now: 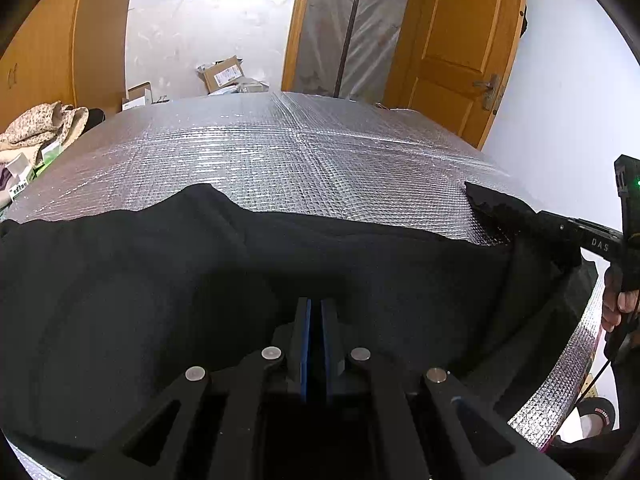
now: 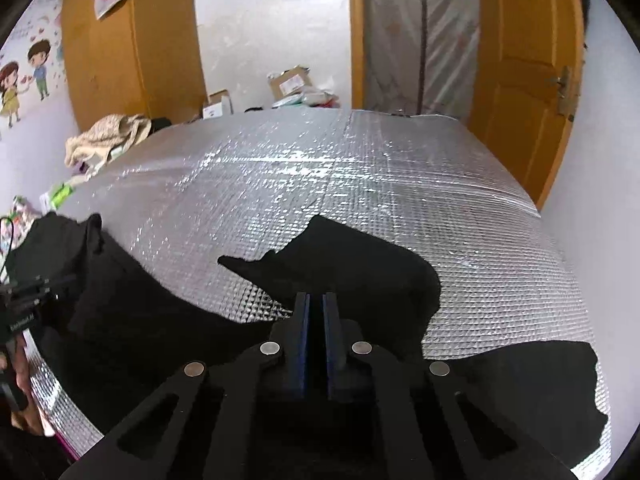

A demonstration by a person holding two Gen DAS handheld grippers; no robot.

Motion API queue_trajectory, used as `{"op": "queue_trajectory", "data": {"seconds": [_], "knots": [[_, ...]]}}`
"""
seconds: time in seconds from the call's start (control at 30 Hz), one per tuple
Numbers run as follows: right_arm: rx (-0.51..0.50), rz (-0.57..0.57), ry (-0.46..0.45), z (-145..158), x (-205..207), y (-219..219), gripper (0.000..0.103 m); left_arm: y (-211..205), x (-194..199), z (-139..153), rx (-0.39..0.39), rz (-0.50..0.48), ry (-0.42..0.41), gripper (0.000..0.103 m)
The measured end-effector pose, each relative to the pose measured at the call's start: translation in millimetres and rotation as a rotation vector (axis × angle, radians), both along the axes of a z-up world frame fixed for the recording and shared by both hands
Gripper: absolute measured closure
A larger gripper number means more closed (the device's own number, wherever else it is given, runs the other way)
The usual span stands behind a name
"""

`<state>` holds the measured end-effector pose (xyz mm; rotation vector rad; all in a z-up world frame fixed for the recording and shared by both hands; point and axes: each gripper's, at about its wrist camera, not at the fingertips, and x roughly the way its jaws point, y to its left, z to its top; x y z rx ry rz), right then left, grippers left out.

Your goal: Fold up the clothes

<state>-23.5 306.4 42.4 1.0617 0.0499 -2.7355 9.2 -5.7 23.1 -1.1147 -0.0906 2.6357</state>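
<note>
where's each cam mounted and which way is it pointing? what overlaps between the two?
Left wrist: sits on the left gripper, looking forward along its closed fingers over the black garment toward the orange door; the right gripper and the hand holding it show at the right edge.
Right wrist: sits on the right gripper, facing the same wall, fingers closed on a garment fold; the left gripper's body shows at the far left.
Shared: garment, silver foil mat, cardboard boxes, door.

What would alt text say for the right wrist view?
The right gripper, its blue-padded fingers nearly closed, pinches part of a black garment spread on a silver quilted foil mat. Behind stand an orange wooden door and cardboard boxes.
</note>
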Motion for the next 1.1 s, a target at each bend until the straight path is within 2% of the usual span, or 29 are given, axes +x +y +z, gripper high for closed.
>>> {"op": "queue_trajectory", "data": {"seconds": [0.37, 0.43, 0.53, 0.57, 0.63, 0.77, 0.9, 1.1], "knots": [[-0.115, -0.147, 0.015, 8, 9, 39, 0.097, -2, -1, -1, 0.025, 0.000, -0.003, 0.099], [-0.114, -0.121, 0.021, 14, 12, 39, 0.096, -3, -1, -1, 0.035, 0.001, -0.006, 0.099], [-0.051, -0.024, 0.022, 19, 15, 21, 0.092, -3, -1, -1, 0.037, 0.001, -0.006, 0.099], [-0.022, 0.011, 0.024, 19, 16, 12, 0.084, -3, -1, 0, 0.038, 0.001, -0.006, 0.099], [0.009, 0.057, 0.025, 17, 16, -1, 0.076, -3, -1, 0, 0.040, 0.002, -0.006, 0.099], [0.095, 0.159, -0.027, 3, 4, -29, 0.075, -3, 0, 0, 0.044, 0.003, -0.005, 0.099], [0.197, 0.201, -0.080, -16, -9, -45, 0.075, -3, 0, 0, 0.046, 0.003, -0.006, 0.099], [0.162, 0.192, -0.098, -20, -16, -38, 0.074, -4, 0, -1, 0.059, 0.004, -0.009, 0.099]]}}
